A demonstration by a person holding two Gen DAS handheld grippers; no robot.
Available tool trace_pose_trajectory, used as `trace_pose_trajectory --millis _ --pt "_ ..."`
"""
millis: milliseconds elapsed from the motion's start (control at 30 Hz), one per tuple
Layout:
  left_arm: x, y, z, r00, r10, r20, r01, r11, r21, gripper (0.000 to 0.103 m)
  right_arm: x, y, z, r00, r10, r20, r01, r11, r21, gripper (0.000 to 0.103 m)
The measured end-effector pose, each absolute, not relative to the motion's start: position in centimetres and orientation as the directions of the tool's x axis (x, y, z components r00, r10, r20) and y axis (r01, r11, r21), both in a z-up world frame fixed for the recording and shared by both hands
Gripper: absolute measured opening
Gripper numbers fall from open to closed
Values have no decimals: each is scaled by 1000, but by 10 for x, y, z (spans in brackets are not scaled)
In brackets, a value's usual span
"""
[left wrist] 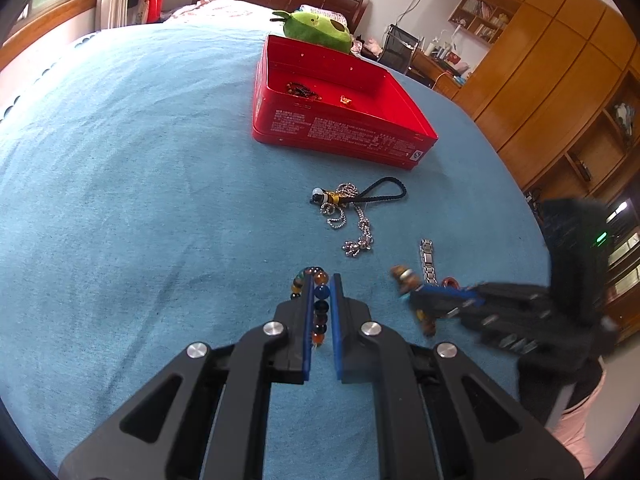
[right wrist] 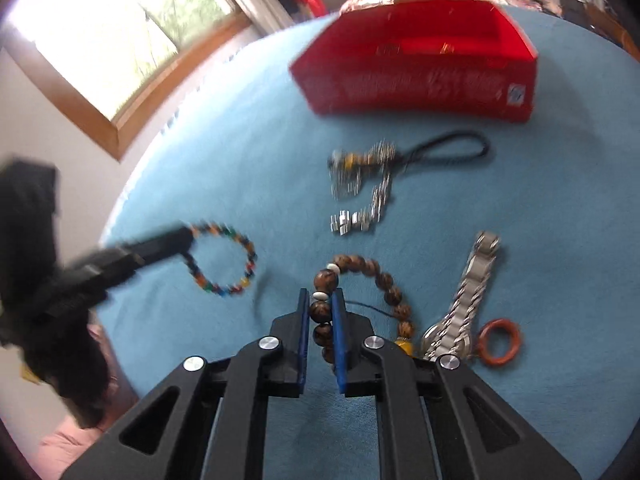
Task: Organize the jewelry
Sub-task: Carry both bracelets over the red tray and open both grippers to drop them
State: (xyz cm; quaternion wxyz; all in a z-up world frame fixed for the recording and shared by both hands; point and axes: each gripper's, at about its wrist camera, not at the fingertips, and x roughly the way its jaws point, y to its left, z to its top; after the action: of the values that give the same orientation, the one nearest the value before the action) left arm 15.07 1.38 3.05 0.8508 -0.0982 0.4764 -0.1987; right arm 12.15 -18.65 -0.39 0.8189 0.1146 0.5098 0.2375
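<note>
My left gripper (left wrist: 322,280) is shut on a multicoloured bead bracelet (left wrist: 320,304) low over the blue bedspread; it also shows in the right wrist view (right wrist: 228,258). My right gripper (right wrist: 321,294) is shut on a brown wooden bead bracelet (right wrist: 362,268). An open red tin box (left wrist: 340,128) sits farther back with a dark bead piece (left wrist: 302,90) and a small gold piece (left wrist: 346,100) inside. A silver chain tangled with a black cord charm (left wrist: 352,204) lies between. A silver watch (right wrist: 464,300) and an orange ring (right wrist: 500,342) lie to the right.
A green plush toy (left wrist: 316,28) lies behind the box. The blue bedspread (left wrist: 140,200) covers a wide bed, with its edge at the right. A window is at the left, and wooden cabinets (left wrist: 560,80) and a desk stand at the right.
</note>
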Motion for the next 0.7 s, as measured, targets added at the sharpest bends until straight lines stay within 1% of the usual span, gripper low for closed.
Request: trace_pose_trajectory --millis 133,267,500,700 --pt "153 11 33 470 -432 -769 245 901 -357 6 119 -207 29 424 561 -711 -280 828 486 10" --pt "159 4 46 483 -435 -760 257 900 -351 6 124 -224 53 461 589 -663 -299 807 509 10" --pt "189 -12 86 527 -443 -726 281 896 -343 6 161 -232 81 515 587 -625 -285 805 521 10" --pt "239 -24 117 584 -439 -683 270 898 -347 6 206 -242 101 563 578 -591 -271 804 529 10"
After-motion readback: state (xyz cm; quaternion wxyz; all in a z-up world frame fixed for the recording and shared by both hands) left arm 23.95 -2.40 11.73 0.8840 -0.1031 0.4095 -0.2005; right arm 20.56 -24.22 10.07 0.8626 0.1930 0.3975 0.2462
